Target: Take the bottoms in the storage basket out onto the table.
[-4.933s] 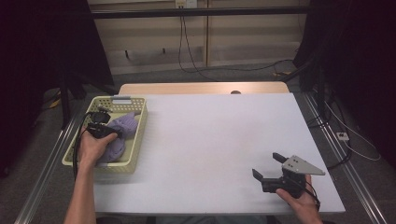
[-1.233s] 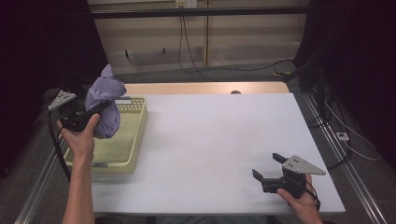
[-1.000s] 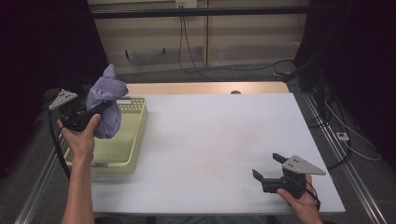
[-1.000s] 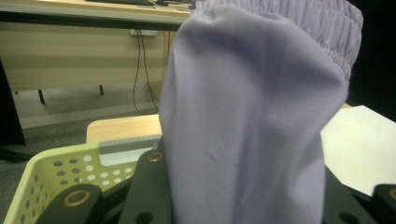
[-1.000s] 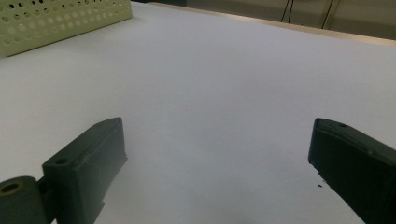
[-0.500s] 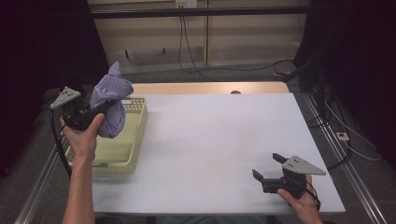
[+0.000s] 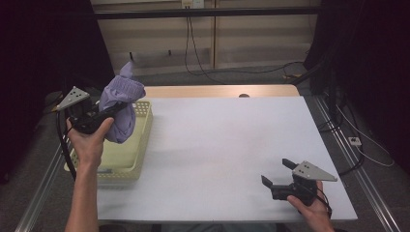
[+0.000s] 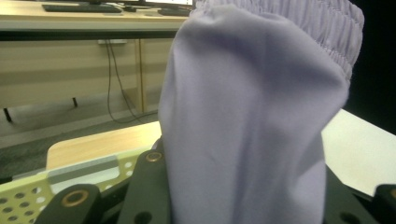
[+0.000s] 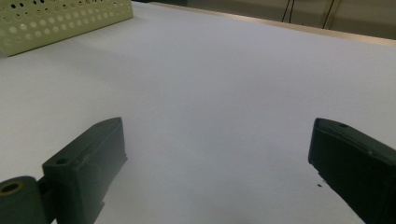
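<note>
Lavender garment (image 7: 122, 107), a soft cloth with an elasticated, gathered hem visible in the left gripper view (image 8: 243, 116), hangs bunched in the air above the near-left part of the table, over the right-hand rim of the pale yellow perforated basket (image 7: 126, 159). The left gripper (image 7: 107, 112) is clamped on the cloth: its jaws are drawn together around a fold, with fabric rising above them and draping below. The basket sits at the left edge of the white table (image 7: 222, 145) and appears emptied of cloth.

Step in hand, as judged: transfer of the garment out of the basket, the lift being done and the carry toward the open table surface to come. The next move calls for a sideways travel to the right with the grip held firm, high enough that the hanging end clears the basket rim, then a lowering onto the bare white surface.

The right gripper (image 7: 275, 181) rests at the near-right corner of the table, jaws apart and holding nothing, well apart from the garment.
</note>
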Demonstrator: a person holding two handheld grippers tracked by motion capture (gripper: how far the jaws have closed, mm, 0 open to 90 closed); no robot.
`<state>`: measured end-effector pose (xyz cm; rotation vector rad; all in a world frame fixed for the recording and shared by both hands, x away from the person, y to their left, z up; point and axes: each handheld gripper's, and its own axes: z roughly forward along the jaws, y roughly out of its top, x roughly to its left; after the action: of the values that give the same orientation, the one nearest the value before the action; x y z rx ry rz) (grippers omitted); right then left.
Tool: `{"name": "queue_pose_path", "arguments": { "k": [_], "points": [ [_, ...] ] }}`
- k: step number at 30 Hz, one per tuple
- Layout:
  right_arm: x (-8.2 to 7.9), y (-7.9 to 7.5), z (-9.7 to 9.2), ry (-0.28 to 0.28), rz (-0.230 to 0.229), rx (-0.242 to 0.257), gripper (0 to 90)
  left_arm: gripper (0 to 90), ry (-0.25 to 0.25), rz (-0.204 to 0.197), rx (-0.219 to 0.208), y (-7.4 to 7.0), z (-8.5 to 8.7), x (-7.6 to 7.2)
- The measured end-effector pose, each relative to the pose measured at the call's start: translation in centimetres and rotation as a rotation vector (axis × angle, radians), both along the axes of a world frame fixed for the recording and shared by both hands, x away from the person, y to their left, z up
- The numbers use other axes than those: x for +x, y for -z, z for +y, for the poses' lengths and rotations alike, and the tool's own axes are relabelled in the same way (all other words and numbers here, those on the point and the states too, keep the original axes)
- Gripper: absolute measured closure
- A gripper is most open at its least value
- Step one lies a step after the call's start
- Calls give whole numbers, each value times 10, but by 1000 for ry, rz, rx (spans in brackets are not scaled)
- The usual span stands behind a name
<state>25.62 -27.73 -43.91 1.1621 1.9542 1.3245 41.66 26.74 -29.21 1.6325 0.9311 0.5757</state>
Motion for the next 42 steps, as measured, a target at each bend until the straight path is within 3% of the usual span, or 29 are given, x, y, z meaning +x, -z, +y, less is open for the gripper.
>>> {"name": "queue_pose_path", "arguments": {
  "k": [14, 28, 35, 42],
  "points": [
    [0, 0, 0, 0, 0, 0, 40, 659, 51, 4, -26, -11, -12, -8],
    [0, 0, 0, -2, -2, 1, 40, 660, 82, -8, -5, -17, -28, -14],
    [0, 0, 0, -2, -2, -1, 40, 659, 134, -13, 5, -21, -41, -19],
    [0, 0, 0, -1, -1, -3, 40, 658, 155, -18, 13, -24, -53, -22]
  ]
}}
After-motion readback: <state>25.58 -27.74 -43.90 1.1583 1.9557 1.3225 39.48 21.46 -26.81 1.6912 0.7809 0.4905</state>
